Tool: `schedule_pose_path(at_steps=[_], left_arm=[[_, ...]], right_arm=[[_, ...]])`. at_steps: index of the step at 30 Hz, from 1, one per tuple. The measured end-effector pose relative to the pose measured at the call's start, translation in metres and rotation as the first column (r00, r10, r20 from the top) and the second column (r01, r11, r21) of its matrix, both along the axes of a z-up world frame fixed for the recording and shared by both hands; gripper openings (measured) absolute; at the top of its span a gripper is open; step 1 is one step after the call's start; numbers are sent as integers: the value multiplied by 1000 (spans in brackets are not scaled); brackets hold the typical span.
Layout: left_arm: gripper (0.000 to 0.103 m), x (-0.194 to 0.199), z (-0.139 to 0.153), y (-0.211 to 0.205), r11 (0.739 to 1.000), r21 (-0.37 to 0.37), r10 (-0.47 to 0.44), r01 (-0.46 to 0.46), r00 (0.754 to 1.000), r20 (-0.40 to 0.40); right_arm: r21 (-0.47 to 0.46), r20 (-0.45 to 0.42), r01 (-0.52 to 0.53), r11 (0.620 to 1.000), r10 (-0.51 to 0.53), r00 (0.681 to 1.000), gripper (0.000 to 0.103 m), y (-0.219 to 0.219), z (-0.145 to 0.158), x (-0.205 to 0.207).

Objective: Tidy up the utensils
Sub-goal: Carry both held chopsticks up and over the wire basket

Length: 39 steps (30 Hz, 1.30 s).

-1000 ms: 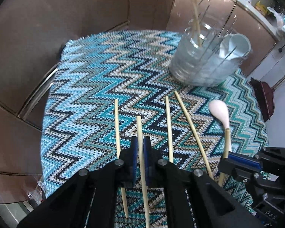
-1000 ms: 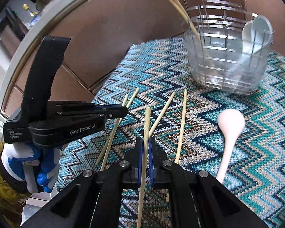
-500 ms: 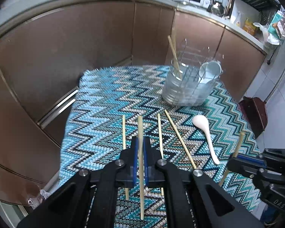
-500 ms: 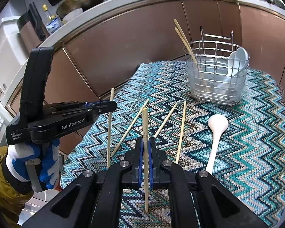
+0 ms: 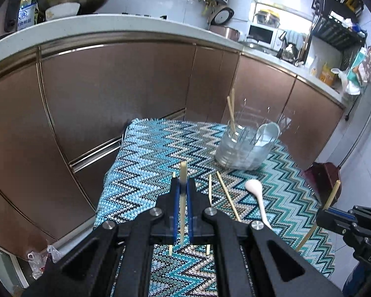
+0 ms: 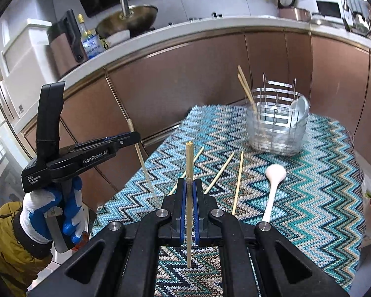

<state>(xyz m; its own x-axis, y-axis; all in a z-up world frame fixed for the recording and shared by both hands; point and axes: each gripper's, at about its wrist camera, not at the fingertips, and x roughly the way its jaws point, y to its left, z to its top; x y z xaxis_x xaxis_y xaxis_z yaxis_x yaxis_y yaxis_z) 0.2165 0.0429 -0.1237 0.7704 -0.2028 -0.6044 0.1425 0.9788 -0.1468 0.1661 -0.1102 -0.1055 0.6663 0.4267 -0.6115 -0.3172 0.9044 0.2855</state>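
Observation:
My left gripper (image 5: 182,188) is shut on a bamboo chopstick (image 5: 183,173) and holds it above the zigzag cloth (image 5: 155,148). My right gripper (image 6: 189,188) is shut on another chopstick (image 6: 189,158), also lifted. The left gripper with its chopstick (image 6: 141,156) shows at the left of the right wrist view; the right gripper's chopstick (image 5: 332,195) shows at the right of the left wrist view. Three chopsticks (image 6: 238,178) and a white spoon (image 6: 274,175) lie on the cloth. A wire utensil basket (image 6: 277,133) at the far end holds two chopsticks and a white spoon.
Brown cabinet doors (image 5: 111,94) and a white countertop (image 5: 136,24) stand behind the table. The cloth's left edge (image 5: 111,178) drops off next to the cabinets. A dark red stool (image 5: 321,175) stands to the right of the table.
Both grippers have risen and drawn back from the table, each carrying its chopstick up off the cloth. The basket and spoon now appear farther away.

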Motion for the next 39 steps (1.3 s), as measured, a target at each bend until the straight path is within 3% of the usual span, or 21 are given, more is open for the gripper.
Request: schedule_pose_path(at_steps=[16,28,33,39], left_arm=[[5,17,53,-12,994,-92,-45,51,997,64],[5,65,117,-32,975,-172,-108,141,977,185],[5,96,124,-55,963,-191,-150,190,967,207],[5,142,105,-81,964,-175,-169,200,970,177]], right_arm=[[29,121,77,997,-80,989,5,-46,41,23],[57,290,118,991,-130,948,5,-73,85,85],[69,339,141,988,-156,928,5,-82,92,122],[47,370,157,986,-164,915,5,-84,80,167]])
